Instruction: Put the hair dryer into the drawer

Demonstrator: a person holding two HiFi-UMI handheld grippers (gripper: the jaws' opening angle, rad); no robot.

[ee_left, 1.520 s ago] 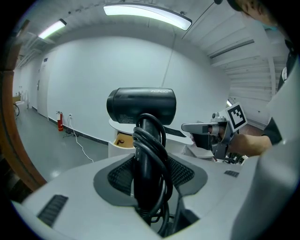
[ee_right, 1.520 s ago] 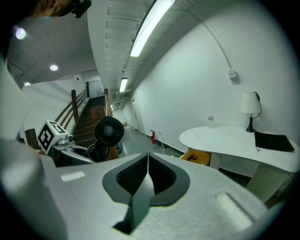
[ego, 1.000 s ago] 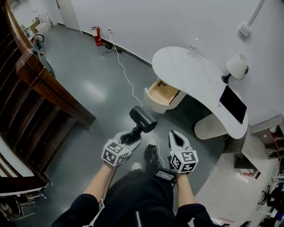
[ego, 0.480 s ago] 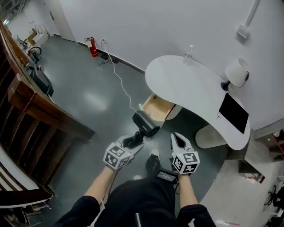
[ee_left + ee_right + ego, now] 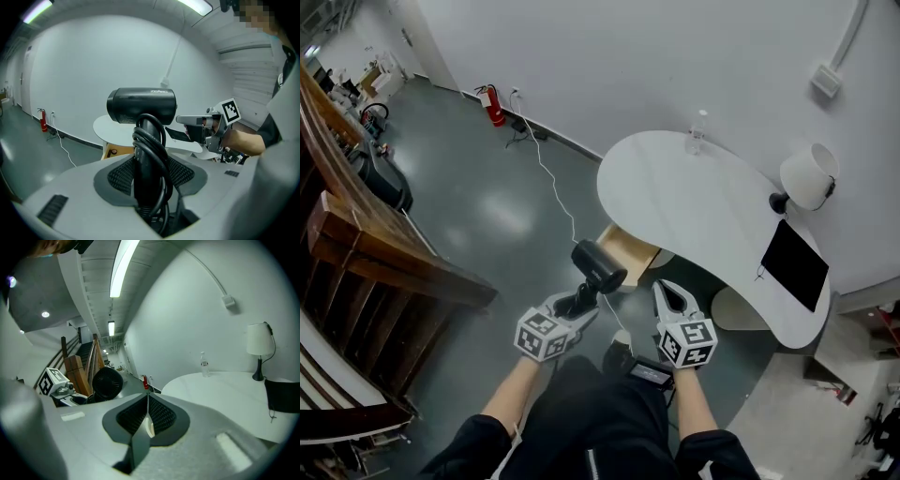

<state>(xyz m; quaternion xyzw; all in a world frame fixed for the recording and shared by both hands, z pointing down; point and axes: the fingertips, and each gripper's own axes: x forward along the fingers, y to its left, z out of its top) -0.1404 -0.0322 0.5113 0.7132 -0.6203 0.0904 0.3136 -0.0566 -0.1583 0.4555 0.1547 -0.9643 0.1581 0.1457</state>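
My left gripper (image 5: 572,307) is shut on the handle of a black hair dryer (image 5: 598,264), its cord wound round the handle (image 5: 149,159). The barrel (image 5: 141,106) stands upright above the jaws. The dryer hangs over the floor just in front of the open wooden drawer (image 5: 628,247), which juts from under the white curved table (image 5: 694,202). My right gripper (image 5: 667,298) is shut and holds nothing, its pads (image 5: 146,414) pressed together, to the right of the dryer (image 5: 107,384).
On the table stand a clear bottle (image 5: 697,131), a white lamp (image 5: 807,176) and a black tablet (image 5: 794,265). A white cable (image 5: 551,178) runs across the grey floor to the wall near a red extinguisher (image 5: 494,103). A wooden stair rail (image 5: 384,262) lies at left.
I have stepped closer to the table. The dryer in my left gripper now reaches the drawer's front, and both grippers have kept their places relative to each other.
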